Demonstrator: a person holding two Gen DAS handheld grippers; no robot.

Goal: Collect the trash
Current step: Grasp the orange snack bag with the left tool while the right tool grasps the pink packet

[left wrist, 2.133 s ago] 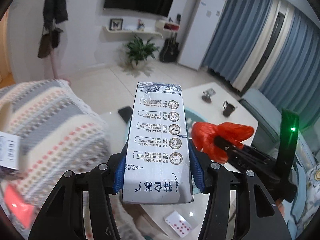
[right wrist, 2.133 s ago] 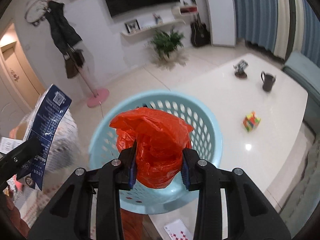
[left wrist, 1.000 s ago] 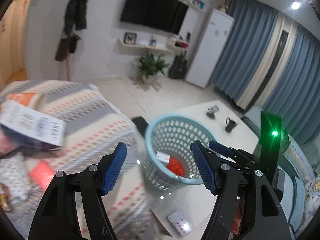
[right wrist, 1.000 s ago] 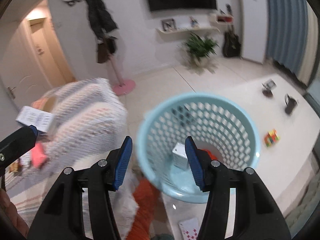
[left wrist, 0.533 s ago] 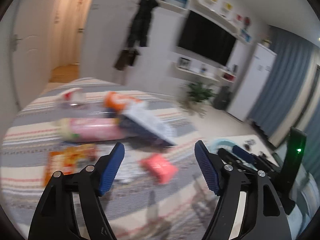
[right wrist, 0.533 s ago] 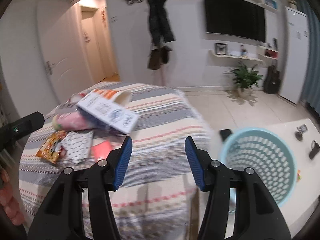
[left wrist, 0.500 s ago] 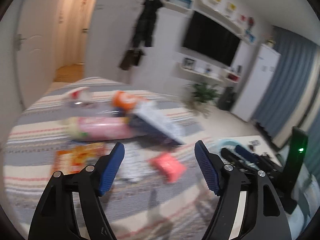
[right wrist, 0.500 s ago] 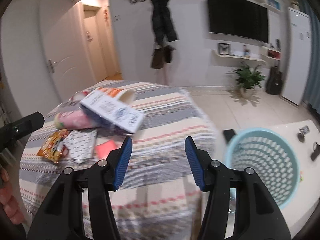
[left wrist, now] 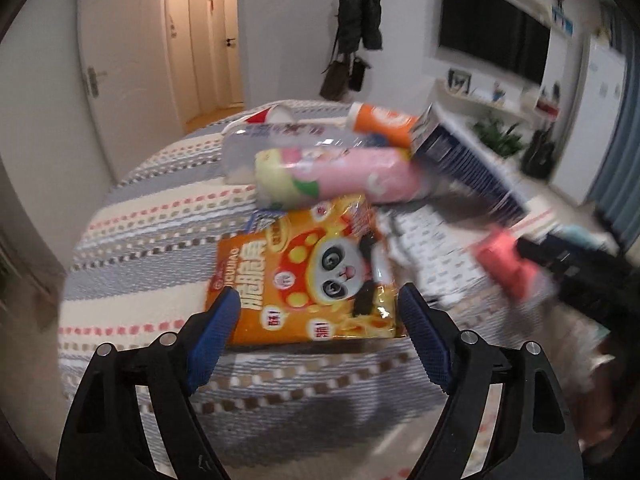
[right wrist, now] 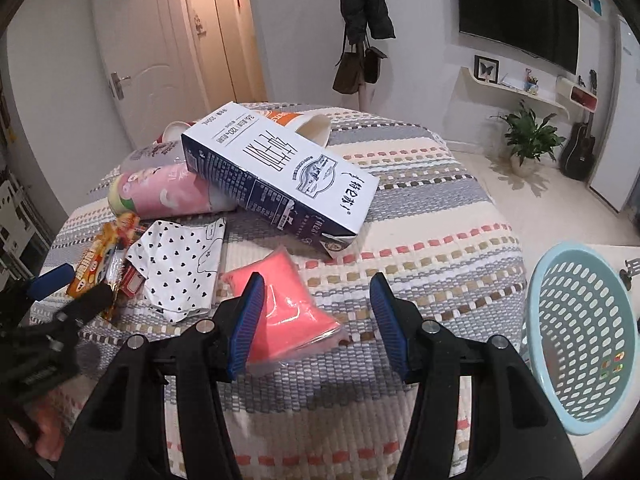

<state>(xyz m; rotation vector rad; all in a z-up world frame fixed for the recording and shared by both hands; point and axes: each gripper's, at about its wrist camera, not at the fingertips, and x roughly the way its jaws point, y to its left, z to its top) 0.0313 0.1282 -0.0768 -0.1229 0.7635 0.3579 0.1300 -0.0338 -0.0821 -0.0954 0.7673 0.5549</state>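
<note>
Now both grippers hang over the striped worktop (right wrist: pixel 440 184) w/ nothing gripped. Left gripper (left wrist: pixel 320 332): fingers wide, jaws just been opening, orange panda snack bag (left wrist: pixel 308 276) lying flat between the tips, pads not pressing it. Right gripper (right wrist: pixel 318 320): fingers about half apart over the pink packet (right wrist: pixel 280 304), no squeeze. Milk carton (right wrist: pixel 276 180) leans on a pink tube (right wrist: pixel 160 196) behind. Blue basket (right wrist: pixel 580 336) at right edge, apart from trash.

White-and-navy milk carton (right wrist: pixel 280 178): large Chinese characters on the top face, small print reading "250mL", blue mountain emblem. Orange snack packet (left wrist: pixel 308 280): panda face, yellow Chinese lettering. Rest too blurred to read.
</note>
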